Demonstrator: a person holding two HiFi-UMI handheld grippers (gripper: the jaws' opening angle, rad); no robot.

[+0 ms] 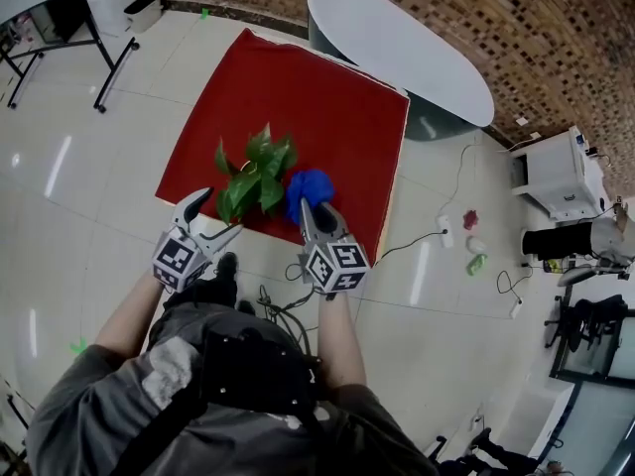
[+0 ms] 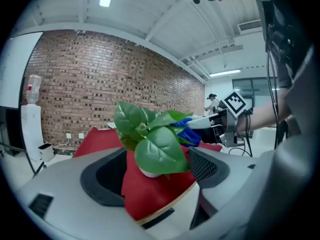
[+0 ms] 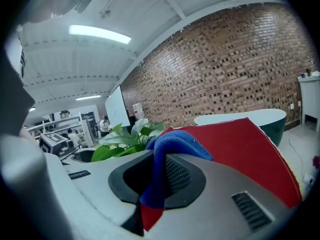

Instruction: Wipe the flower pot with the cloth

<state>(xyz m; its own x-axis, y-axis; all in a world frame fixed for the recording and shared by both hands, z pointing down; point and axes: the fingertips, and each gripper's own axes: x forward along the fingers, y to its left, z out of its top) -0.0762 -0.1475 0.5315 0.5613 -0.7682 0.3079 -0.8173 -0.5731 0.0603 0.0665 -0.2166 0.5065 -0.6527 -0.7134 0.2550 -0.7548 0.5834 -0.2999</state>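
A square red surface (image 1: 298, 97) is seen standing on a pale tiled floor (image 1: 79, 196), with a brick wall (image 1: 516, 28) behind it. The flower pot (image 2: 150, 172), small and white, is placed near the front edge of this surface, at the side nearest the person. In the head view the pot is hidden under the broad green leaves (image 1: 256, 172) of its plant.

The left claw (image 1: 218, 216) is held wide, its 2 jaws well apart, just beside the leaves on their left. In the left gripper view the pot and plant are framed in the gap between the jaws, further along. Neither pad is seen pressing on them, and nothing is gripped.

The right claw (image 1: 313, 216) is closed on the blue cloth (image 1: 310, 186). In the right gripper view the cloth (image 3: 165, 164) is seen pinched between the 2 pads, bunched above them and hanging down below. The cloth is held just right of the leaves, over the front part of the red surface; whether it touches the leaves cannot be told. The pot itself is not shown in the right gripper view, where only leaves (image 3: 125, 139) are visible.

A black cable (image 1: 437, 221) is laid across the floor to the right.
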